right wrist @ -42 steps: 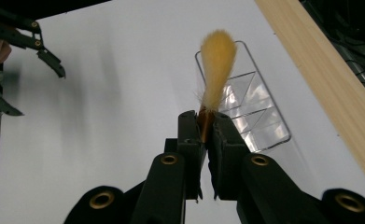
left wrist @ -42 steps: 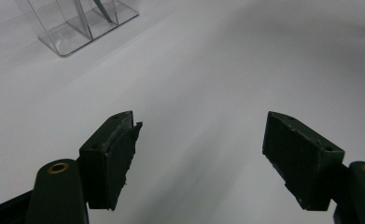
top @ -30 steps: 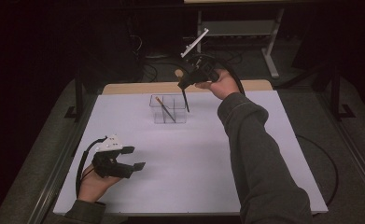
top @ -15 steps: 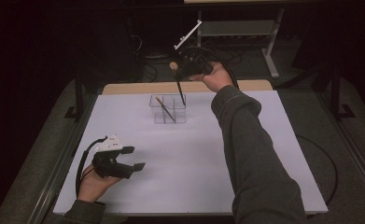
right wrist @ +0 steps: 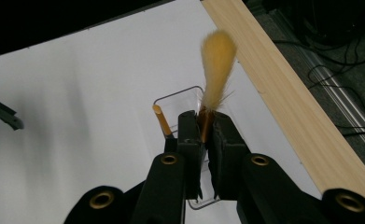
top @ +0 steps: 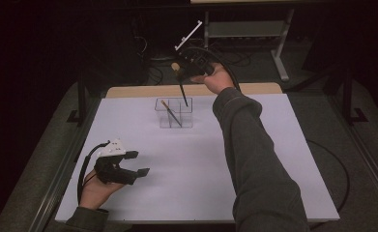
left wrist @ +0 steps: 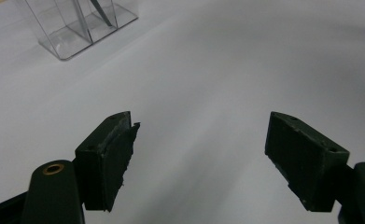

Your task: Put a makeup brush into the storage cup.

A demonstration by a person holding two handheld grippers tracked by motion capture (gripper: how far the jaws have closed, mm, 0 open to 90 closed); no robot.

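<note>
White tabletop [top: 254,164] fills the middle of the high view, and your brush [right wrist: 215,70] sits at upper centre, hanging handle-down over the clear holder [top: 174,113]. Your right gripper [right wrist: 207,133] is clenched on it just below the bristles, probably so the handle can drop into a compartment. A second stick [right wrist: 162,120] already leans inside. At lower left, your left gripper [left wrist: 201,163] rests released, jaws spread, holding nothing.

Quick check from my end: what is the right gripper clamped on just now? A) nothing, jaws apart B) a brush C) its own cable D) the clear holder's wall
B: in the right gripper view the right gripper has its jaws closed on a brush, bristles up, above the clear holder.
</note>
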